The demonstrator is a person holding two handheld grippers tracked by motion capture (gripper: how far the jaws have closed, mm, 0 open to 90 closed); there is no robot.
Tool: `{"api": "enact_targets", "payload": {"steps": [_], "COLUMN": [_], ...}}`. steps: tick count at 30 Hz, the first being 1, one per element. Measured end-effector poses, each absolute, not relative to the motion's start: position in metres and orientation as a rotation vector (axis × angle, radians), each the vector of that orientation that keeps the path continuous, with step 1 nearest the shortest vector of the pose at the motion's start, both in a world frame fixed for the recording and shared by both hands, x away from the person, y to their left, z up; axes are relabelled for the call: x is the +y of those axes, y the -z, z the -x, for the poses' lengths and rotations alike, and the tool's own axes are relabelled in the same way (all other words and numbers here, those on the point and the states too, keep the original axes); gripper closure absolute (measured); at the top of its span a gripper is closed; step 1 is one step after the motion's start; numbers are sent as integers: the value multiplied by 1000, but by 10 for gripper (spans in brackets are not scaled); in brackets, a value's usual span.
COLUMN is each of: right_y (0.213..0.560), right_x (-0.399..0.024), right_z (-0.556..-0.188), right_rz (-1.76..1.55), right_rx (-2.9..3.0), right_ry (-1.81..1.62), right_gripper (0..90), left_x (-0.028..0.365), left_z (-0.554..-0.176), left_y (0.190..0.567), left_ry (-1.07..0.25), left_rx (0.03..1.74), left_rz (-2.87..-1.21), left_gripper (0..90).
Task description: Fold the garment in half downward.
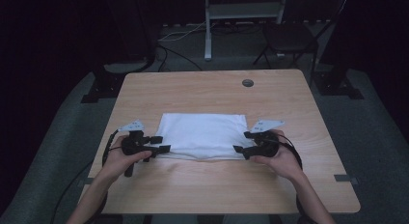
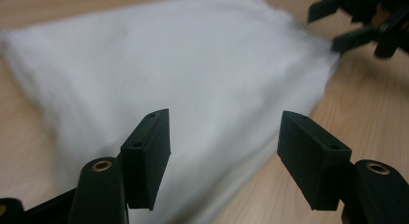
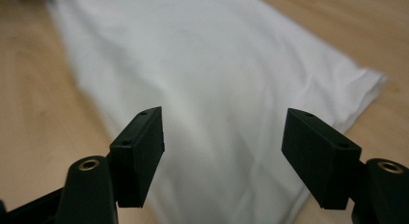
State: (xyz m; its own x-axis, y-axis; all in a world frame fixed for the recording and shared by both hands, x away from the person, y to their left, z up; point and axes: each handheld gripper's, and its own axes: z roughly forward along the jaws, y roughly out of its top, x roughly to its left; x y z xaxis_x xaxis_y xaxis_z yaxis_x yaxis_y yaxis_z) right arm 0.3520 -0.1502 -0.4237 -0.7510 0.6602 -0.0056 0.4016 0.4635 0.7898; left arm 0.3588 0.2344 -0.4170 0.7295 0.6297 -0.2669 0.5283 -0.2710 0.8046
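Between both hand-held grippers | folded white cloth (image 1: 202, 136) (jaws apart, nothing gripped)

- Worktop (image 1: 202, 91): one rectangular top in light wood grain with rounded corners, seen from above the near edge; bare wood runs along all four edges.
- Cable port (image 1: 248, 82): one small round grey fitting set into the worktop near the far edge, a little right of its middle.
- White cloth (image 1: 202, 136): one folded piece lying flat on the worktop, roughly midway between the left and right edges and nearer the near edge than the far one. Its outline is roughly rectangular. In the right gripper view (image 3: 231, 89) layered folds show at one corner; the surface is smooth with faint creases.
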Motion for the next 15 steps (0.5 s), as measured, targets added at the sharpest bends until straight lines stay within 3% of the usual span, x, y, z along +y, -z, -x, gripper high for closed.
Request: {"api": "enact_targets", "payload": {"steps": [6, 15], "right_y": [425, 435], "right_x": [-108, -104], "right_z": [-354, -348], "right_rz": [-810, -797], "right_rx": [2437, 2459], "right_ry": [-1092, -1032], "right_gripper": [295, 293], "left_x": [186, 182], "left_z": [-362, -354], "left_y": [425, 440], "left_ry": [-223, -210], "left_rx": [813, 764], "left_rz": [-2071, -2124], "left_gripper": [362, 362]}}
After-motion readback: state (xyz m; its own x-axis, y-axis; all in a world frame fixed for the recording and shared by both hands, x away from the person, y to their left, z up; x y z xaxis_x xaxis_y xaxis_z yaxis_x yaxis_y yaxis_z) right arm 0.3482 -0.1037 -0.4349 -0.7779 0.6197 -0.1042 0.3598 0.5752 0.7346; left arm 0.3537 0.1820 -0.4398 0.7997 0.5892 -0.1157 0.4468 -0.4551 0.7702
